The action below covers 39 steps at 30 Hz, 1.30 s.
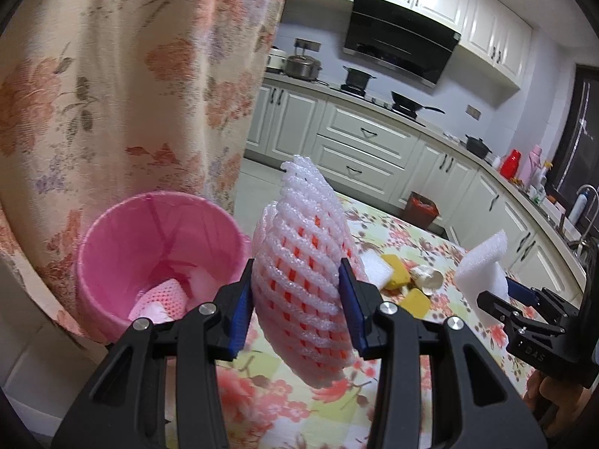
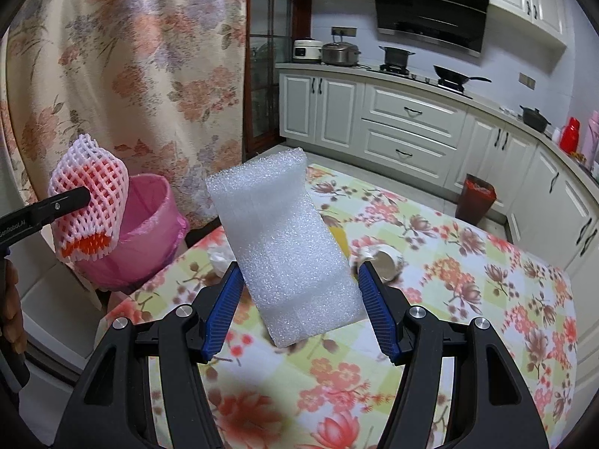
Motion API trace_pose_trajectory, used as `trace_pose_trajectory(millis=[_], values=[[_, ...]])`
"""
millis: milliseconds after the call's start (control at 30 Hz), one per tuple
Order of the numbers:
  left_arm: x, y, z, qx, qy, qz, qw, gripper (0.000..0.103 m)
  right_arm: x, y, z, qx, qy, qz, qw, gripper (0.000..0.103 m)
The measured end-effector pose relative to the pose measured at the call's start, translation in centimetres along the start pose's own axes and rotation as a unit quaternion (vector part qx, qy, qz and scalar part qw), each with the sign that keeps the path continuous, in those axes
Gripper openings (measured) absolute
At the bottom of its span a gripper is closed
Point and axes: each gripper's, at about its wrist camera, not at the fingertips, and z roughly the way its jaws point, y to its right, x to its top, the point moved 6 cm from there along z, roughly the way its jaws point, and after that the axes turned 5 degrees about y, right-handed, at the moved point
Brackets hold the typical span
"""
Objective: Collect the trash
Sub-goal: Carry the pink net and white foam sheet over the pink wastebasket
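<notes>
Two hand-held grippers are raised above a table (image 2: 430, 247) covered in a yellow and pink flowered cloth, each holding a piece of packing trash. The left gripper (image 1: 297, 308) has its blue pads pressed against both sides of a foam fruit net (image 1: 303, 258), a white mesh sleeve with orange showing through its holes; the net stands tall between the jaws, set fairly narrow. Just left of it, off the table's edge, sits a pink bin (image 1: 157, 250) lined with a pink bag, with a few pale foam scraps already at its bottom. The right gripper (image 2: 297, 307) clamps a thick white foam block (image 2: 284, 247), tilted, between wider-set blue pads. Left on the cloth beyond the grippers are yellow sponge-like pieces (image 1: 406, 286), a flat white foam piece (image 1: 376, 269) and a tipped-over paper cup (image 2: 385, 262). A flowered curtain (image 1: 123, 86) hangs behind the bin. Cream kitchen cabinets (image 2: 408, 127) line the far wall.
</notes>
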Motion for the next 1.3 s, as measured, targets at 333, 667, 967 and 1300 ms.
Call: trace_pose_trajectory(millis=[333,667,967,1300], values=[[1.6,-5.5,-0.9,0.035,0.02,-0.025,0.9989,0.041,2.0,-4.8,1.9,0.032,0.0,-0.021,0.999,0.061],[2.6,-10.2,-1.1,0.065,0.033,-0.045,0.9963,0.041,4.4,-9.7,4.6,0.071,0.001,-0.038,0.997,0.061],[3.3,-12.6,-0.5,0.085,0.036,-0.051,0.9944,0.041,6.8,-14.8,7.2,0.11,0.005,-0.052,0.993,0.061],[4.2,-14.8,0.2,0.101,0.04,-0.052,0.9927,0.043,8.5,-18.9,9.9,0.149,0.0,-0.051,0.987,0.061]])
